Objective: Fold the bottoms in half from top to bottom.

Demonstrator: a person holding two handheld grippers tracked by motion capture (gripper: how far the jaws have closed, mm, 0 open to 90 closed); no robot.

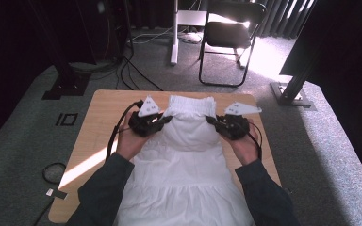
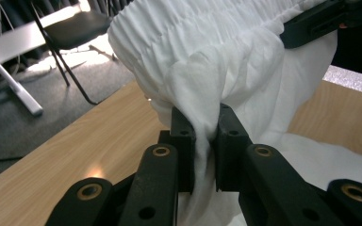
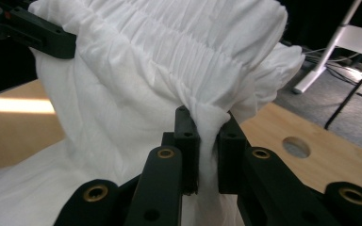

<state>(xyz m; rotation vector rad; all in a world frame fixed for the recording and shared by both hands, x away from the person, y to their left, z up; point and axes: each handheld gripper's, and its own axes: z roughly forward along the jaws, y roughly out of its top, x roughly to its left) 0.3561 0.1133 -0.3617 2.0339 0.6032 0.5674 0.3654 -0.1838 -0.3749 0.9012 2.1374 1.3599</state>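
Both my grippers, left point(image 1: 166, 119) & right point(image 1: 213, 120), pinch a white smocked dress point(image 1: 188, 155) at each side below its gathered top, lifted off the wooden table point(image 1: 104, 113) w/ the skirt resting there. Thin folds between jaws could slip out if I pull apart too hard; uneven lift would skew it.

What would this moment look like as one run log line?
left tool: shut on white garment | right tool: shut on white garment | garment top lifted off table

both arms come in from the bottom in dark sleeves, the left hand point(image 1: 131, 139) holds the left tongs point(image 1: 166, 119) and the right hand point(image 1: 245, 143) holds the right tongs point(image 1: 210, 120), tips pointing at each other, each pair pinched tight on white cloth point(image 1: 188, 127).
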